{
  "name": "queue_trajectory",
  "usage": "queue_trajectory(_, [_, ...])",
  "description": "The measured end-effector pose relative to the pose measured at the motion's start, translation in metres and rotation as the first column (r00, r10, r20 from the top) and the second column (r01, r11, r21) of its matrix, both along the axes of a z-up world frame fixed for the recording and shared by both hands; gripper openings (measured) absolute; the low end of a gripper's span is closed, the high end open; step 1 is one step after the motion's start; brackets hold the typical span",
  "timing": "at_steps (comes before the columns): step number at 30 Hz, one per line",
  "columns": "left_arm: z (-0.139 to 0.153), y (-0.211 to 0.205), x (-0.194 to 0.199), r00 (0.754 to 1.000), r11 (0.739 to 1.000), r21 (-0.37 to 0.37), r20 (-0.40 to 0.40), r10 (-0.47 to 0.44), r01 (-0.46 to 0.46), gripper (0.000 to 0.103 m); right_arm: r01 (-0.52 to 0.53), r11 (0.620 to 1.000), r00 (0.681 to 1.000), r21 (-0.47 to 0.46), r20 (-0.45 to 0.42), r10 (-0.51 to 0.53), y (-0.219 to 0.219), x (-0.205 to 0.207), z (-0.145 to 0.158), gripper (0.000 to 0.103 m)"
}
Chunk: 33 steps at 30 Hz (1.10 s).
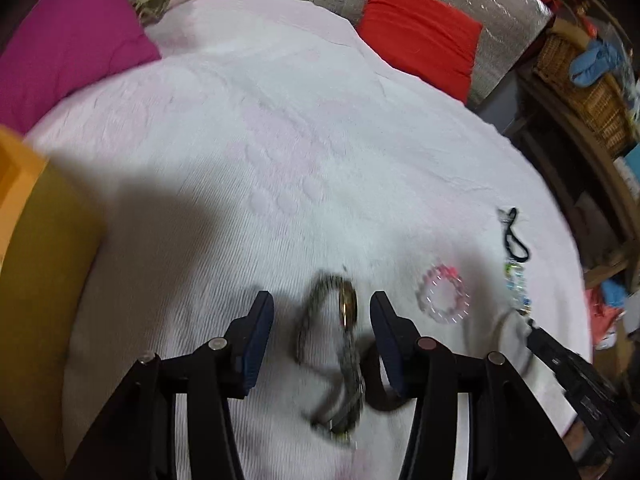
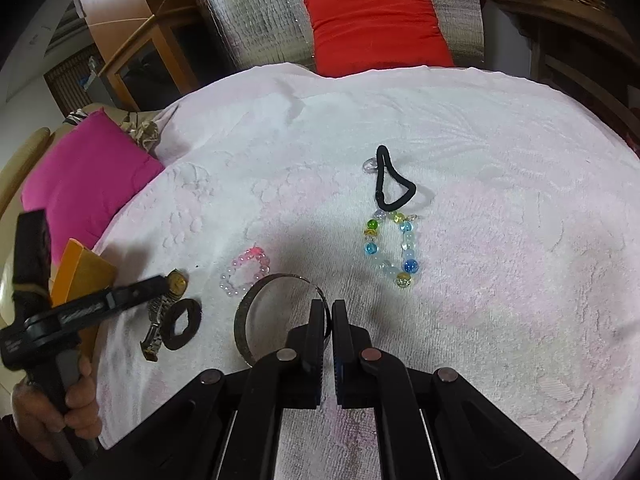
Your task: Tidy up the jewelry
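Note:
My left gripper (image 1: 322,308) is open, its jaws on either side of a gold-faced metal wristwatch (image 1: 347,304) that lies on the white towel (image 1: 260,140); it also shows in the right wrist view (image 2: 160,288) over the watch (image 2: 176,282). My right gripper (image 2: 328,312) is shut on the rim of a dark metal bangle (image 2: 256,312). A pink bead bracelet (image 2: 245,268) lies beyond the bangle; it also shows in the left wrist view (image 1: 443,300). A multicoloured bead bracelet (image 2: 390,246) and a black hair tie (image 2: 394,184) lie further out. A dark ring band (image 2: 181,324) lies beside the watch.
An orange-yellow box (image 1: 36,248) stands at the left, also visible in the right wrist view (image 2: 82,272). A magenta cushion (image 2: 88,176) and a red cushion (image 2: 376,24) border the towel. A wicker basket (image 1: 580,80) sits at the far right.

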<state>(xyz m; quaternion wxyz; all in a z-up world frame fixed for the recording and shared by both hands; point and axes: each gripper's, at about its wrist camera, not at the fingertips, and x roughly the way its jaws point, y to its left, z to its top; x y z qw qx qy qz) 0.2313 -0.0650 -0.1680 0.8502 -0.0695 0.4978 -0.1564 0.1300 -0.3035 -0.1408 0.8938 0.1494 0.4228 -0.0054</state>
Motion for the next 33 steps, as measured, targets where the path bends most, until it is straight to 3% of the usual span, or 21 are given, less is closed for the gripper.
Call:
queue_trajectory(5, [-0.003, -0.021, -0.001, 0.997, 0.989, 0.137, 0.044, -0.057, 0.050, 0.049, 0.003, 1.000, 1.000, 0.006, -0.007, -0.003, -0.003, 0.000, -0.001, 0.005])
queue_trajectory(6, [-0.003, -0.022, -0.002, 0.997, 0.988, 0.145, 0.049, -0.065, 0.057, 0.032, 0.003, 1.000, 1.000, 0.005, -0.007, -0.003, -0.004, 0.001, -0.001, 0.005])
queue_trajectory(7, [-0.003, -0.022, -0.003, 0.995, 0.986, 0.148, 0.049, -0.081, 0.073, 0.026, 0.002, 1.000, 1.000, 0.007, -0.006, -0.002, -0.004, 0.001, 0.000, 0.005])
queue_trajectory(10, [-0.001, -0.020, -0.005, 0.993, 0.986, 0.141, 0.054, -0.101, 0.093, 0.018, 0.001, 1.000, 1.000, 0.011, 0.003, -0.001, -0.003, 0.000, 0.001, 0.005])
queue_trajectory(20, [0.034, 0.003, -0.030, 0.987, 0.997, 0.027, 0.143, -0.079, 0.076, 0.014, -0.012, 1.000, 0.996, 0.011, 0.092, 0.011, 0.008, -0.007, 0.016, 0.005])
queue_trajectory(23, [0.055, 0.014, -0.047, 0.975, 0.998, 0.021, 0.215, -0.058, 0.055, 0.009, -0.021, 1.000, 0.993, 0.007, 0.115, 0.020, 0.016, -0.007, 0.019, 0.005])
queue_trajectory(33, [0.106, 0.057, -0.111, 0.933, 0.995, -0.095, 0.360, 0.025, 0.010, 0.009, -0.055, 0.998, 0.980, -0.003, 0.191, 0.055, 0.061, -0.015, 0.035, 0.005])
